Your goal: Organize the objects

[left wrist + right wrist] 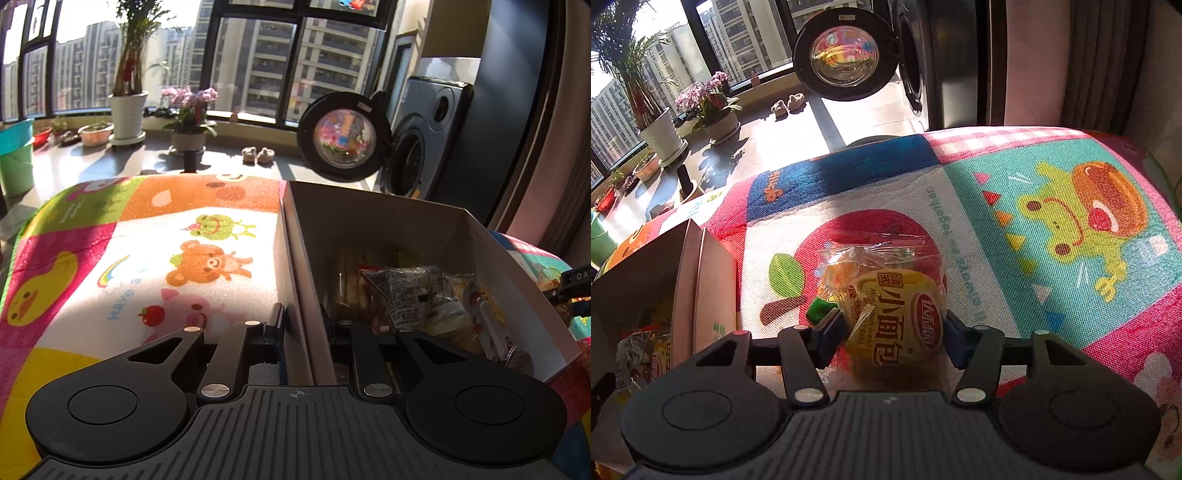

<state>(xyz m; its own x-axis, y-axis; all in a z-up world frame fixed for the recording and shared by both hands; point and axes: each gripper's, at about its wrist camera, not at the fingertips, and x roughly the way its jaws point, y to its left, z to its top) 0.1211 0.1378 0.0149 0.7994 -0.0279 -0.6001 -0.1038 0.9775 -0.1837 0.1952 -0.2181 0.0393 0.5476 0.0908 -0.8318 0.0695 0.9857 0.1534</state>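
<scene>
A white cardboard box (369, 218) stands open on a colourful play mat (147, 258), with several wrapped snacks (417, 295) inside. My left gripper (301, 319) straddles the box's left wall, one finger outside and one inside, shut on that wall. In the right wrist view, a yellow mini bread packet (894, 314) in clear wrap sits between the fingers of my right gripper (893, 326), which is shut on its sides above the mat (1034, 229). The box (701, 280) lies to the left of that gripper. A dark part of the right gripper shows at the far right of the left wrist view.
A washing machine with its round door (345, 136) swung open stands beyond the mat. Potted plants (127, 110), pink flowers (188, 107), slippers (257, 155) and green buckets (16, 162) sit on the sunlit floor by the windows. A curtain (1100, 62) hangs at the right.
</scene>
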